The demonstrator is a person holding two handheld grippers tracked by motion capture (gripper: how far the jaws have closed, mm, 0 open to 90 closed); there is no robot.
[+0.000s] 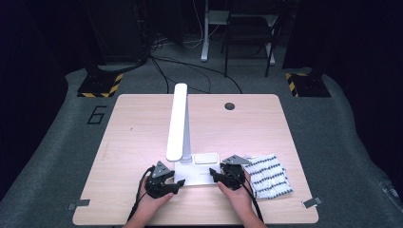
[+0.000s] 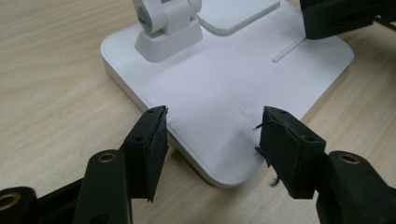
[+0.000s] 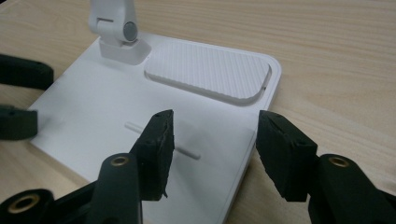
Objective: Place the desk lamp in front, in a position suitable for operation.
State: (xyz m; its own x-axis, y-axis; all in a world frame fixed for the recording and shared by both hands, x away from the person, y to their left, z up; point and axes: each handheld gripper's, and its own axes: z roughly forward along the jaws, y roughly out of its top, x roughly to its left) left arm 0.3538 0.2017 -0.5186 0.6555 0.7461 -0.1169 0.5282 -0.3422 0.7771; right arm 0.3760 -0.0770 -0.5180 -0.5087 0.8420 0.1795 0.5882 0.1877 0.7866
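From above, a white desk lamp (image 1: 183, 142) stands near the front edge of the pale wood-grain worktop (image 1: 142, 118), its flat rectangular base (image 1: 202, 176) about midway along that edge and its long slim head rising toward the back. The left gripper (image 1: 177, 186) sits at the base's left front corner, the right gripper (image 1: 214, 177) at its right side, each held in a hand. A folded cloth (image 1: 270, 175) (white with dark dotted stripes) lies just beside the right hand (image 1: 237, 194), toward the front right corner.

In the left gripper view, the left gripper (image 2: 212, 126) has its two matte black jaws spread wide, with nothing between them; they straddle the rounded near corner of the smooth white base (image 2: 224, 84). A faint round power mark (image 2: 245, 108) is pressed into the plastic, and the chunky hinge block (image 2: 166, 28) stands behind.

In the right gripper view, the right gripper (image 3: 215, 123) is likewise wide open and holds nothing, poised over the base's edge. A ribbed, rounded rectangular pad (image 3: 210, 72) is set into the base (image 3: 88, 116), with a thin raised line (image 3: 187, 151) in front of it.
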